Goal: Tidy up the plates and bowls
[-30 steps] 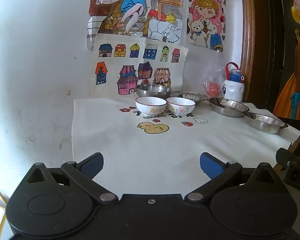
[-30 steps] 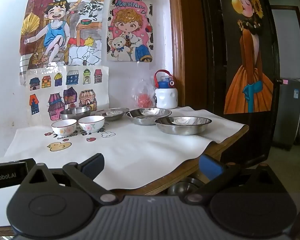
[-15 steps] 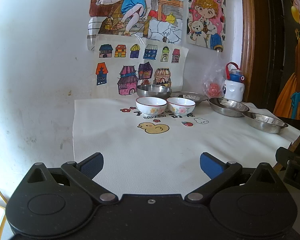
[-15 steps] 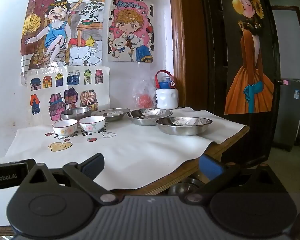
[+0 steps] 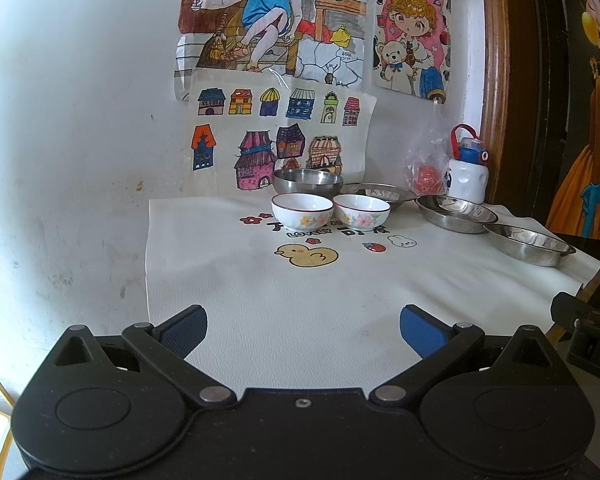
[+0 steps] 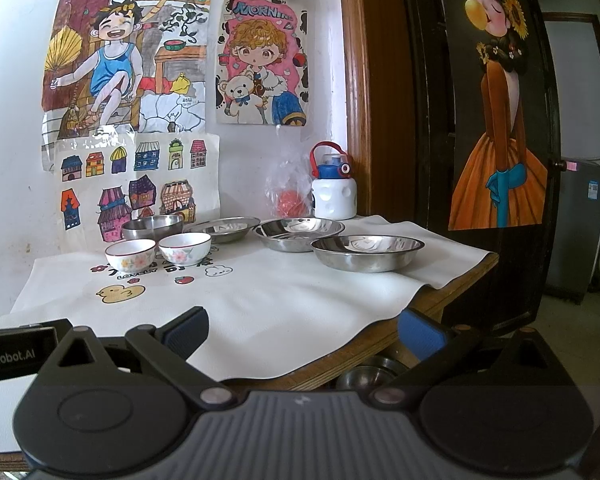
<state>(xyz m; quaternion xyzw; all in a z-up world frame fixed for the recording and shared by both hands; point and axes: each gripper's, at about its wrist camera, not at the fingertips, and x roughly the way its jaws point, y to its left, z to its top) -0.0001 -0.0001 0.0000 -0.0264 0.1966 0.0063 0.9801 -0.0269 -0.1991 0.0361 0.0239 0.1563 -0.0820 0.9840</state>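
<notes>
Change since earlier frame: almost none; your right view has crept slightly nearer the bench (image 6: 380, 344), dishes unmoved.
Left tongs (image 5: 303, 326): spread wide, empty, low over the white mat (image 5: 284, 300).
Right tongs (image 6: 302, 328): spread wide, empty, at the bench's front edge.
Ceramic bowls (image 5: 302, 210) (image 5: 361, 211): side by side, mid-mat, just ahead of the steel bowl (image 5: 307, 182).
Steel plates (image 6: 367, 253) (image 6: 299, 233) (image 6: 224, 229): in a row to the right, unstacked.
Step in hand: approach; nothing gripped yet.
Next move: you likely need to reach forward and close on one rim.
</notes>
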